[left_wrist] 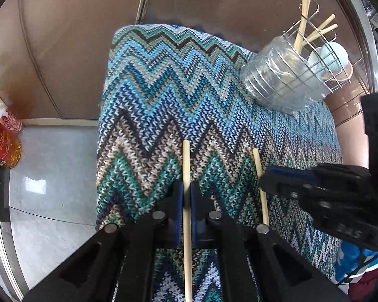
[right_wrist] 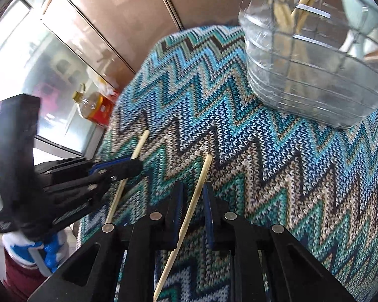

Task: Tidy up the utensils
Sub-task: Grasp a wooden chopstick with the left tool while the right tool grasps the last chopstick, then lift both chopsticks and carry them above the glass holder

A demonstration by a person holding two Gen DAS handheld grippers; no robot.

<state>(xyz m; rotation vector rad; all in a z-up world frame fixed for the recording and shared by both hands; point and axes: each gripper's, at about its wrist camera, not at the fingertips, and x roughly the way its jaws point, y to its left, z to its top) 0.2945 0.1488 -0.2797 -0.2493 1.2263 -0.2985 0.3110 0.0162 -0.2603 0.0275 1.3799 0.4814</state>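
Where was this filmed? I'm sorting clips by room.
Probably a home kitchen or dining corner: a wire utensil rack holding chopsticks, a cooking oil bottle on the tiled floor, and a knitted zigzag cloth covering a small table.

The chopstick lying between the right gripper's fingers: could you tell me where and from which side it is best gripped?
Grip the chopstick on its upper shaft, just below the far tip, coming from above with one finger on each long side. It lies flat on the knitted cloth, running lengthwise between the right gripper's open fingers, so closing across its width should work.
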